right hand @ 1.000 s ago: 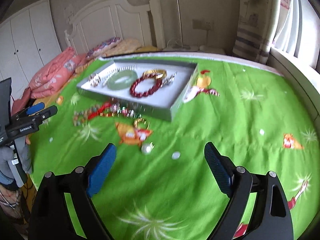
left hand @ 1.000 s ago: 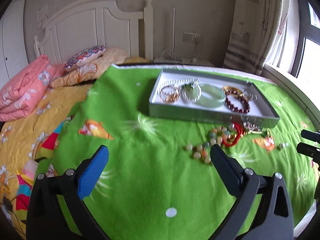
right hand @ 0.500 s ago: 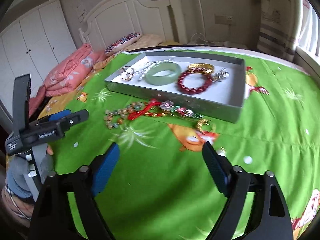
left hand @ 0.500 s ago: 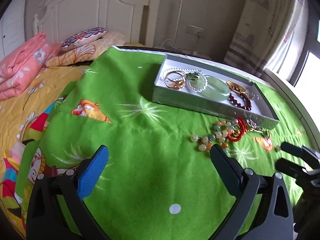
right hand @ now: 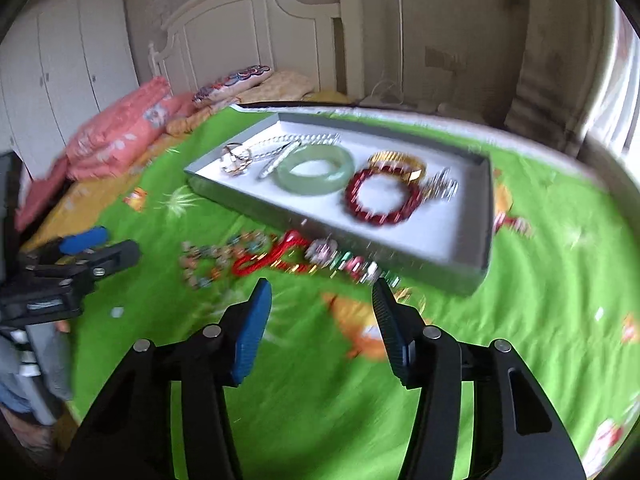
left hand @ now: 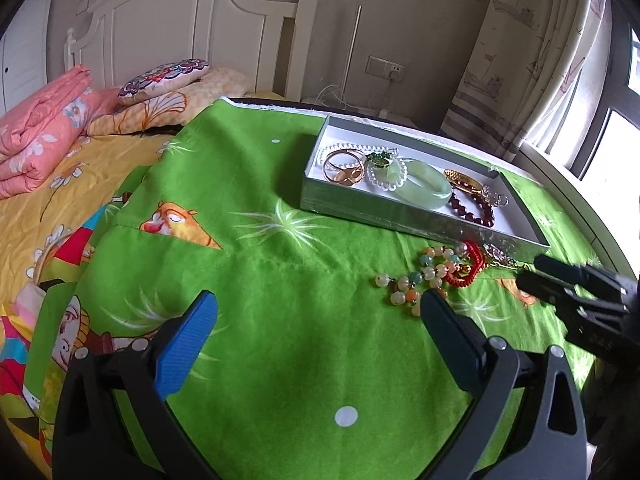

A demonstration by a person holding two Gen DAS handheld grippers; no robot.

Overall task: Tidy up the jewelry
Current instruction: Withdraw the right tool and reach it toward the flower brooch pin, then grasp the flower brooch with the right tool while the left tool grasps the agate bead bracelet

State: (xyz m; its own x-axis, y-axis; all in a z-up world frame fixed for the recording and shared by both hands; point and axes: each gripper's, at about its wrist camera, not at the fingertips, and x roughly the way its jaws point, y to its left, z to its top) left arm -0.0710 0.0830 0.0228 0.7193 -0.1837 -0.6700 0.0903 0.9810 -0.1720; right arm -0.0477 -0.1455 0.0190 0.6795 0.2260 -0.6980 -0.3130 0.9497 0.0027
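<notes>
right wrist view: pretty much all smeared with motion blur, so the loose pile (right hand: 280, 258) in front of the tray (right hand: 460, 276) was just streaks of colour, couldn't pick out single pieces

silver thing (right hand: 440, 188) in tray: too blurry to tell what it was

dark red bracelet (left hand: 476, 208): partly behind the tray's near wall in the left wrist view

right tool (left hand: 532, 272): body ran off the right edge there

multicolour beads (left hand: 416, 284): a few tucked behind the left tool's finger (left hand: 448, 332)
</notes>
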